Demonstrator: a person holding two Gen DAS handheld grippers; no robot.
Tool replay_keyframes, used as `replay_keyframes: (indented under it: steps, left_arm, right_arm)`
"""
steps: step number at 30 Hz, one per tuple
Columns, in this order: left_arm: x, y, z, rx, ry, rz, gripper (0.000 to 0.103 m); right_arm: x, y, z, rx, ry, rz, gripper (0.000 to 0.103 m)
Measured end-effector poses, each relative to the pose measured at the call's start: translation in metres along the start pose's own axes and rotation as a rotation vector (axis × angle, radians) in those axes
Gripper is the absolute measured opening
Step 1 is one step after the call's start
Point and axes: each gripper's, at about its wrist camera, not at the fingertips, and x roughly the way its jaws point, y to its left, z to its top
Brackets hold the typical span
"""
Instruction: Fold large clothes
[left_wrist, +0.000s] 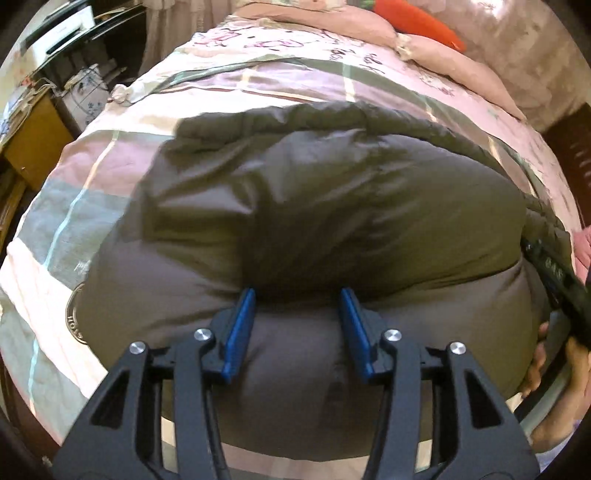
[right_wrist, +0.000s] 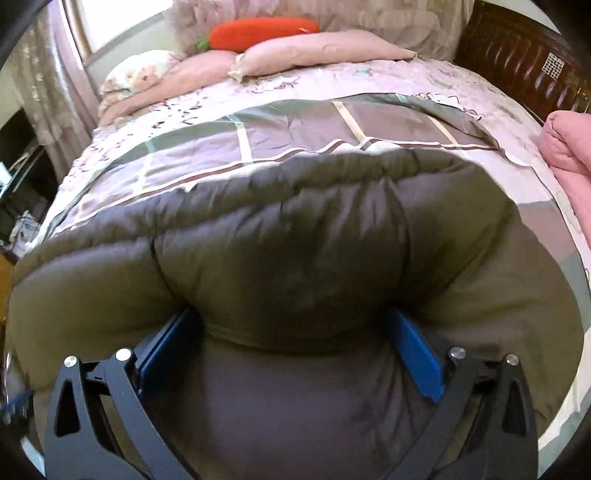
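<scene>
the left claw (left_wrist: 298, 295) points down at a puffy grey-brown padded jacket (left_wrist: 314, 206) and its blue pads (left_wrist: 242, 332) stand partly apart. the tips touch a soft fold of the jacket, and a bulge of cloth lies between them, but i cannot tell if the pads really pinch it. the right claw (right_wrist: 291, 317) is spread very wide, and its pads (right_wrist: 417, 354) are pushed into the same jacket (right_wrist: 295, 258), with a thick roll of the padding between them; the pads are at its sides, not squeezing.

the jacket lies in a folded heap on the checked bedcover (left_wrist: 110, 166) at the near part of the bed. at the far end are pink pillows (right_wrist: 325, 50) and an orange carrot cushion (right_wrist: 262, 31). in the left view a hand (left_wrist: 554, 365) holds the other black tool at the right edge.
</scene>
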Motion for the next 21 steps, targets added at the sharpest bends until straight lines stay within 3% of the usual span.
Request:
replay_keyframes:
  steps: [3,6,8,9,11,13,15,16,17,19,21]
  left_arm:
    - [0.004,0.006,0.004,0.009,-0.014,0.048,0.050]
    - [0.010,0.026,0.008,-0.010,-0.022,0.131,0.050]
    - [0.016,0.057,0.013,-0.103,0.002,0.158,0.050]
    - [0.019,0.072,0.014,-0.155,0.022,0.157,0.050]
    - [0.021,0.104,0.016,-0.281,0.071,0.123,0.047]
    - [0.008,0.123,0.016,-0.398,0.065,0.088,0.040]
    - [-0.019,0.133,0.016,-0.477,-0.006,0.083,0.051]
    - [-0.029,0.133,0.013,-0.495,-0.034,0.106,0.068]
    - [-0.038,0.132,0.009,-0.511,-0.049,0.134,0.072]
    - [-0.039,0.131,-0.002,-0.530,-0.001,0.101,0.072]
    - [-0.028,0.132,-0.010,-0.524,0.083,0.035,0.072]
  right_arm:
    - [0.010,0.001,0.004,-0.037,0.013,-0.018,0.102]
    - [0.005,-0.025,0.009,-0.017,0.019,0.009,0.102]
    - [-0.004,-0.064,0.012,0.082,-0.008,-0.039,0.102]
    - [-0.008,-0.100,0.013,0.182,-0.012,-0.111,0.102]
    - [-0.018,-0.143,0.011,0.304,0.002,-0.167,0.101]
    - [-0.045,-0.147,0.012,0.302,-0.067,-0.145,0.096]
    - [-0.077,-0.114,0.013,0.190,-0.155,-0.089,0.096]
    - [-0.090,-0.087,0.013,0.113,-0.171,-0.042,0.096]
    - [-0.099,-0.057,0.013,0.037,-0.167,0.013,0.096]
    - [-0.111,0.031,0.007,-0.174,-0.097,0.141,0.096]
    - [-0.117,0.100,-0.005,-0.346,-0.060,0.201,0.096]
